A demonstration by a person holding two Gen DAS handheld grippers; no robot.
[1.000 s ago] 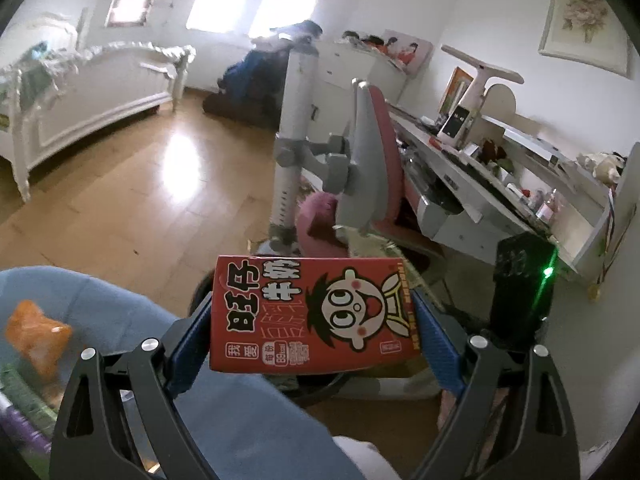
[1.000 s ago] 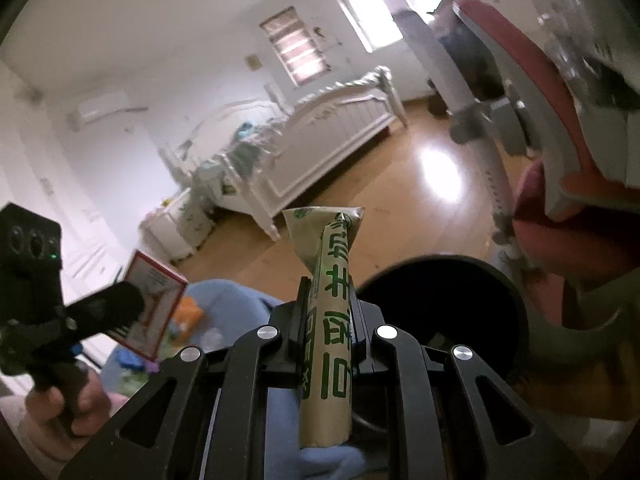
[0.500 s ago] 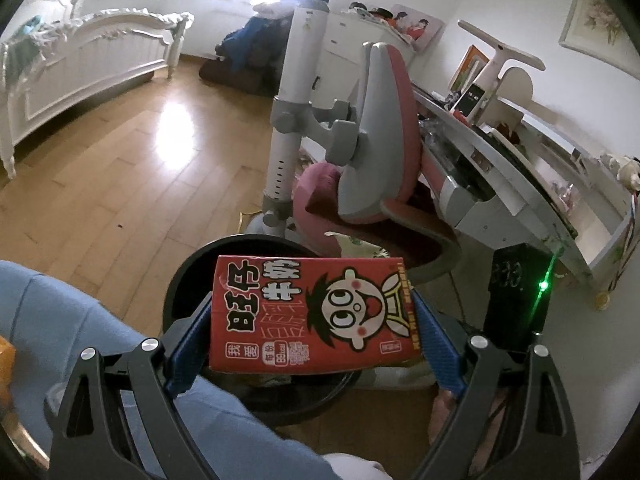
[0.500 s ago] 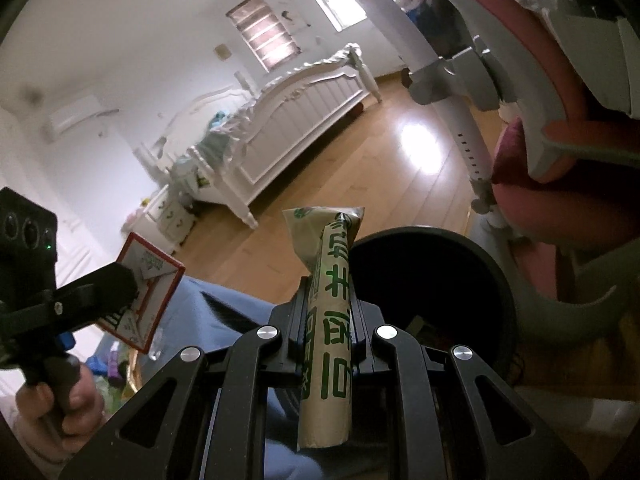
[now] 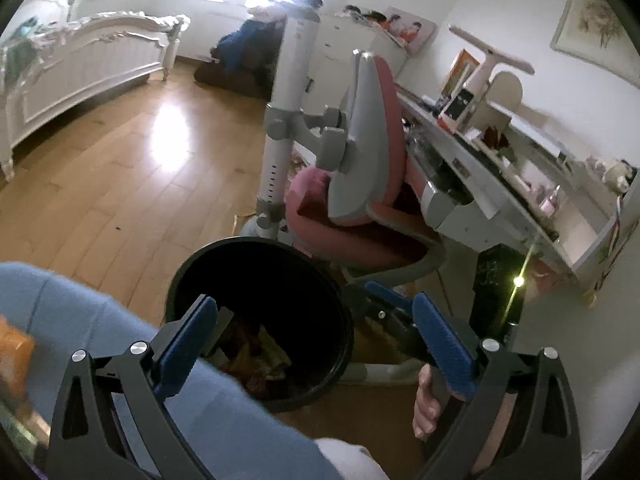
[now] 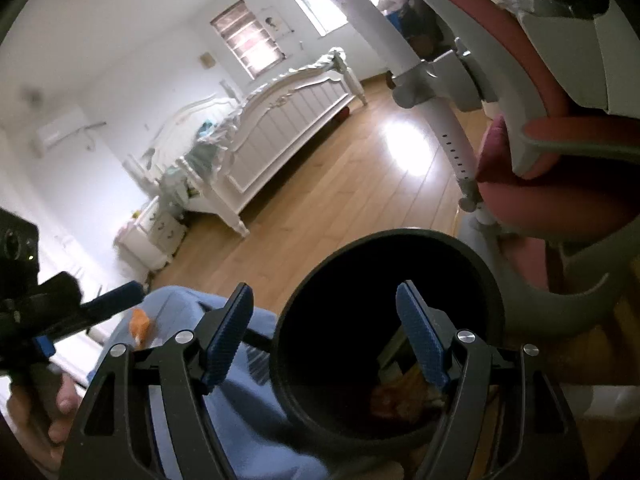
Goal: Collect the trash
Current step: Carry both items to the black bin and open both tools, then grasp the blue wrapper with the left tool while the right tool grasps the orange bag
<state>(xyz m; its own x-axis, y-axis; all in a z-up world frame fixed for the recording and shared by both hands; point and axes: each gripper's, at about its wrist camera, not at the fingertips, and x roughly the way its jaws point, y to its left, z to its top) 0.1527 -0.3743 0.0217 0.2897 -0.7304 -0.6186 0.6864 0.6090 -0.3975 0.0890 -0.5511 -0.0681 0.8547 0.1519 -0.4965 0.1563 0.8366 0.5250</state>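
A round black trash bin [image 5: 208, 264] stands on the wooden floor by the chair; it also shows in the right wrist view [image 6: 472, 256]. Trash [image 5: 260, 360] lies at its bottom, seen as well in the right wrist view [image 6: 396, 396]. My left gripper [image 5: 316, 332] is open and empty above the bin's near side. My right gripper [image 6: 326, 328] is open and empty over the bin's left rim. An orange wrapper [image 6: 140, 322] lies on the blue cloth [image 6: 192, 312]. The left gripper also shows at the left of the right wrist view [image 6: 120, 296].
A pink and grey chair [image 5: 360, 168] on a white post stands right behind the bin. A cluttered grey desk [image 5: 500, 184] runs along the right wall. A white bed [image 5: 80, 68] stands at the far left across the wooden floor [image 5: 100, 184].
Both grippers opened. The red milk carton left my left gripper and the green-lettered wrapper left my right gripper. Both views moved closer over the bin.
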